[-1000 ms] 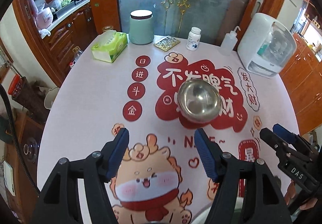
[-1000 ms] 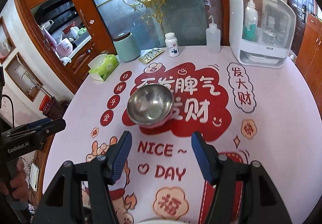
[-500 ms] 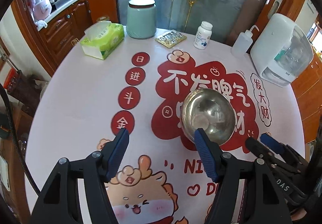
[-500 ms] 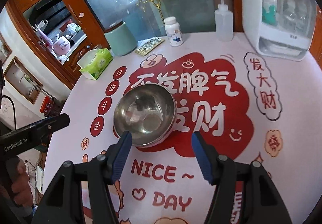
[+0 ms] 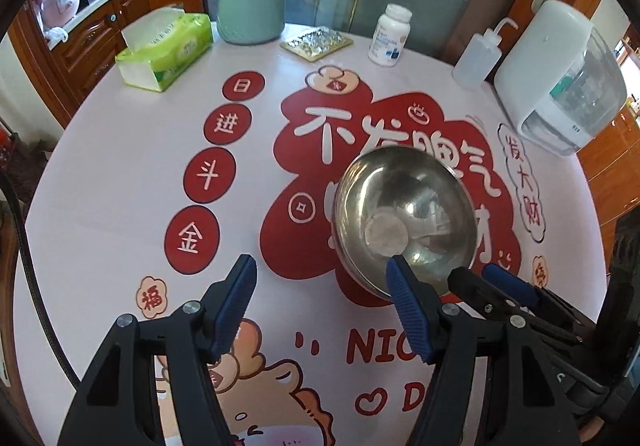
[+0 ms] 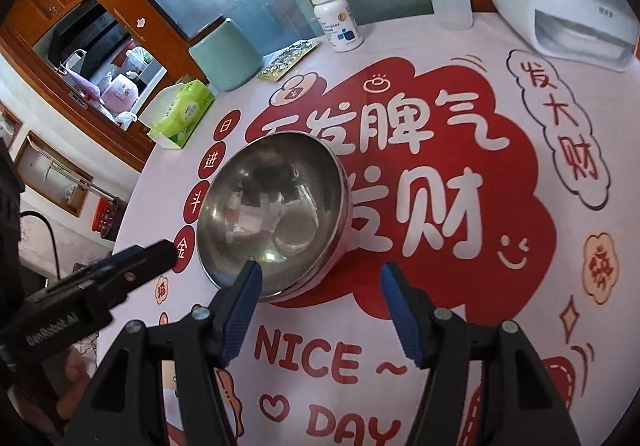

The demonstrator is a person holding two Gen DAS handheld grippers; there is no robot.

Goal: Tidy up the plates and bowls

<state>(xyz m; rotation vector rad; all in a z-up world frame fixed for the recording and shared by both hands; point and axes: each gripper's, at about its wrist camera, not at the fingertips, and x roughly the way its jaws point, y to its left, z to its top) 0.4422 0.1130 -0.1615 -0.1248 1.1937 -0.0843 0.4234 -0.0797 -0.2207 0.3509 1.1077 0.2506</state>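
A steel bowl stands upright on the printed round table; in the right wrist view the steel bowl seems to sit on a pink-white rim below it. My left gripper is open and empty, its right finger at the bowl's near rim. My right gripper is open and empty, its left finger over the bowl's near rim. Each gripper also shows in the other's view, the right one and the left one, close on either side of the bowl.
At the table's far edge stand a green tissue pack, a mint jar, a foil blister pack, a white pill bottle, a squeeze bottle and a white appliance. Wooden cabinets lie beyond.
Both grippers have moved forward toward the bowl, which now sits right at their fingertips. Both stay open. The bowl has not moved.
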